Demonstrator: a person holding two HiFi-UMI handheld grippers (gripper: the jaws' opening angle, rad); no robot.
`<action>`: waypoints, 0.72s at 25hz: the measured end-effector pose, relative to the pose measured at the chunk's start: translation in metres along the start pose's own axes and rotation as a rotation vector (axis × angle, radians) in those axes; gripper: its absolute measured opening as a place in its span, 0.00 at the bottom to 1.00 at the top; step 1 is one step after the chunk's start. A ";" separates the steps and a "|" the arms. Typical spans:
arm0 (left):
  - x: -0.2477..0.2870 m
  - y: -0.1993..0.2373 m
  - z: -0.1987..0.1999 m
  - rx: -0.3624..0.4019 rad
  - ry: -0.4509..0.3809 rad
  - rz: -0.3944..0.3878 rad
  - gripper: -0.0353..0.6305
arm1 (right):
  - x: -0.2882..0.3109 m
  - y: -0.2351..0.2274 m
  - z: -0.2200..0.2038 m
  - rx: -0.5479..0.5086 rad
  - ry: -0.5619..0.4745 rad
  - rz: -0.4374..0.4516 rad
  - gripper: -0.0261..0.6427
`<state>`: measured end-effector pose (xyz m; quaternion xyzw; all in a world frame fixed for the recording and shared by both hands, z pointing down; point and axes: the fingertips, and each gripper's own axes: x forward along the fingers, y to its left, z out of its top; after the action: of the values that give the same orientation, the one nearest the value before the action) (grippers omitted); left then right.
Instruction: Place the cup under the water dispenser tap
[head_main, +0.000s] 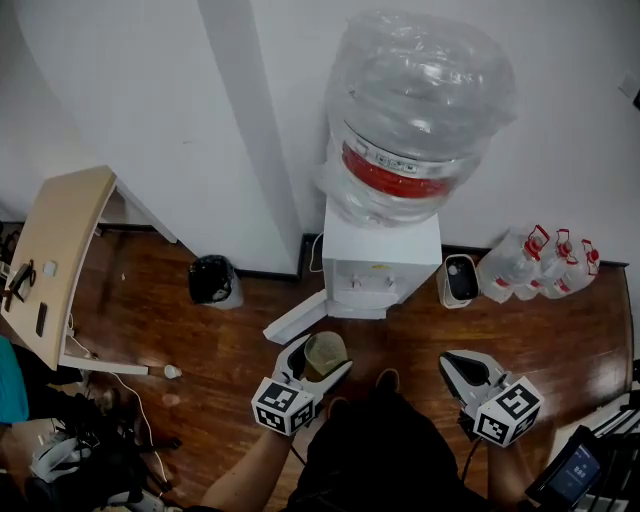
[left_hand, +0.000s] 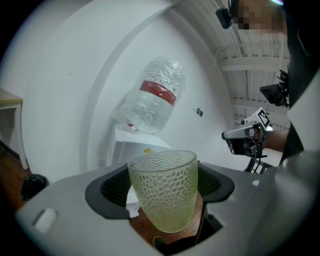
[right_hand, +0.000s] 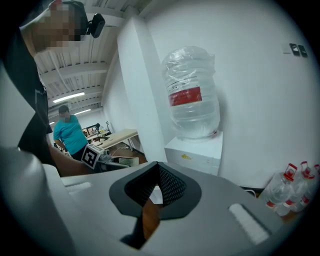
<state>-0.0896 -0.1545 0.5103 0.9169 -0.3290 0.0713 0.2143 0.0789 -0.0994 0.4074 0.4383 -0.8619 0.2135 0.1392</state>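
A pale green dimpled glass cup stands upright between the dark pads of my left gripper, which is shut on it. It hangs above the wooden floor, a short way in front of the white water dispenser. The dispenser's taps sit below its big clear bottle with a red band. My right gripper is held to the right of the cup, shut with nothing in it.
A black bin stands left of the dispenser and a white panel lies at its foot. A small white appliance and several water jugs sit to its right. A wooden desk is at far left.
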 end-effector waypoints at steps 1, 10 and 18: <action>0.009 0.006 -0.006 -0.008 0.012 0.017 0.64 | 0.002 -0.007 0.001 0.001 0.004 0.002 0.04; 0.098 0.047 -0.047 0.015 0.039 0.167 0.64 | 0.023 -0.073 0.012 -0.047 0.052 0.071 0.04; 0.164 0.093 -0.128 -0.068 0.136 0.273 0.64 | 0.046 -0.115 -0.012 -0.103 0.180 0.143 0.04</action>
<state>-0.0203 -0.2571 0.7019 0.8489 -0.4377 0.1505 0.2552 0.1466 -0.1858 0.4659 0.3471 -0.8847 0.2170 0.2229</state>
